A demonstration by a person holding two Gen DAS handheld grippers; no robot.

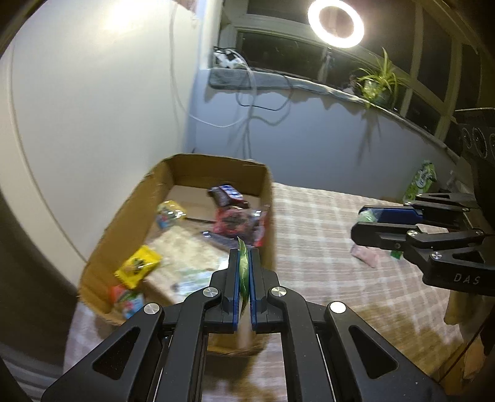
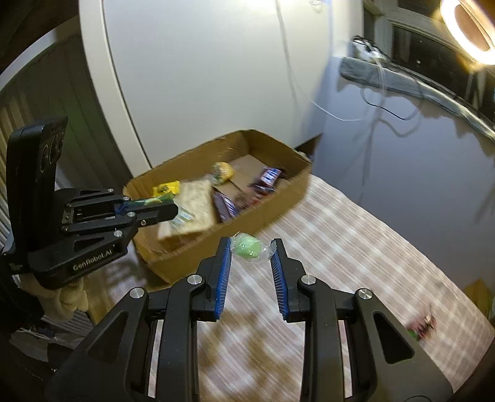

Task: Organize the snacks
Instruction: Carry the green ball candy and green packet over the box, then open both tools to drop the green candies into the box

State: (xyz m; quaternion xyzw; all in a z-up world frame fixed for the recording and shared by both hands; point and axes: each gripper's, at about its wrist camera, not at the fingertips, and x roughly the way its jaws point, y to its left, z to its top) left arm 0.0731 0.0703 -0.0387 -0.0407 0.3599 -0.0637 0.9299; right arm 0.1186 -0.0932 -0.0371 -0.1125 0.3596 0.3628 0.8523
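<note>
Two grippers, each loaded: left gripper [image 1: 245,272] clamped on a thin green packet [image 1: 243,269]; right gripper [image 2: 252,252] pinching a green wrapped candy [image 2: 247,247] at its fingertips. Cardboard box [image 2: 272,204] of snacks lies just ahead of both, on checked cloth [image 2: 340,247].

cardboard box [image 1: 133,213]: one
yellow packets [image 1: 138,266] in the box: two
grippers: two, left gripper [image 1: 244,256], right gripper [image 2: 251,250]
green snacks held: two, flat green packet [image 1: 243,272], green wrapped candy [image 2: 247,247]
ring light [image 1: 335,23]: one
potted plant [image 1: 379,82]: one
</note>
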